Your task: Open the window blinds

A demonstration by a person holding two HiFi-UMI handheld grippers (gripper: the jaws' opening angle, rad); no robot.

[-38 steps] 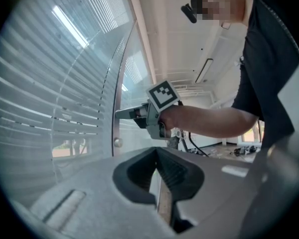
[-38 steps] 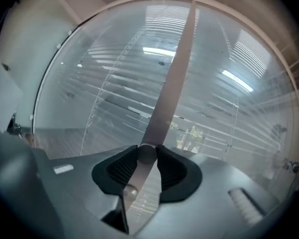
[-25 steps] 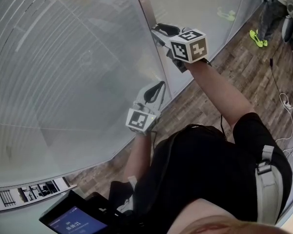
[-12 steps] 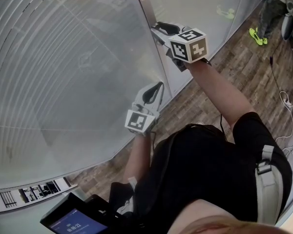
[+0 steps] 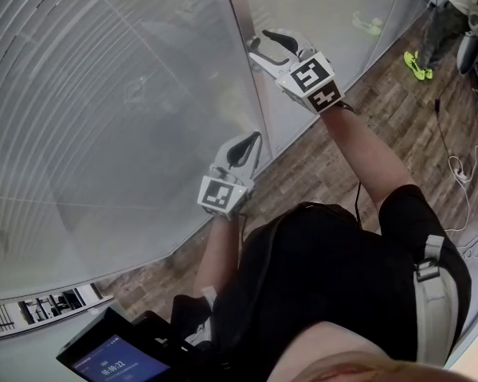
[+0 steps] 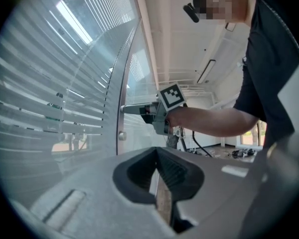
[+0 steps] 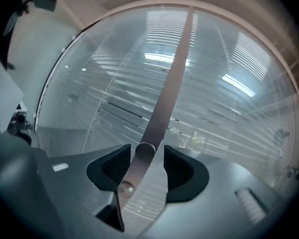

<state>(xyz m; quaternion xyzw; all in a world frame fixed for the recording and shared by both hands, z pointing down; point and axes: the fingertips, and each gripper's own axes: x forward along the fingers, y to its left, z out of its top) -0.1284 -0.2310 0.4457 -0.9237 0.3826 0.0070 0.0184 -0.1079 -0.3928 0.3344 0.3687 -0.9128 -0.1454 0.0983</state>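
Slatted blinds [image 5: 103, 118] hang behind the glass wall, with gaps between the slats [image 7: 214, 108]. A small round knob [image 7: 145, 151] sits on the grey upright frame post [image 5: 251, 78]. My right gripper [image 5: 256, 48] points level at the post, its jaws opening. The knob stands between the pads [image 7: 120, 166] of the right gripper [image 7: 145, 164], with a gap on each side. A second small knob [image 7: 125, 186] sits lower on the post. My left gripper [image 5: 257, 138] hovers lower and nearer, shut and empty, just off the glass. In its own view the left gripper [image 6: 158, 156] looks toward the right gripper [image 6: 123, 109].
Wooden floor [image 5: 382, 110] runs along the foot of the glass. Someone in neon-yellow shoes [image 5: 418, 62] stands at the far right, and white cables [image 5: 462, 165] lie on the floor. A dark device with a lit screen [image 5: 103, 360] sits at the lower left.
My right gripper has rolled about its own axis and its jaws have spread off the knob. The left gripper has stayed where it was.
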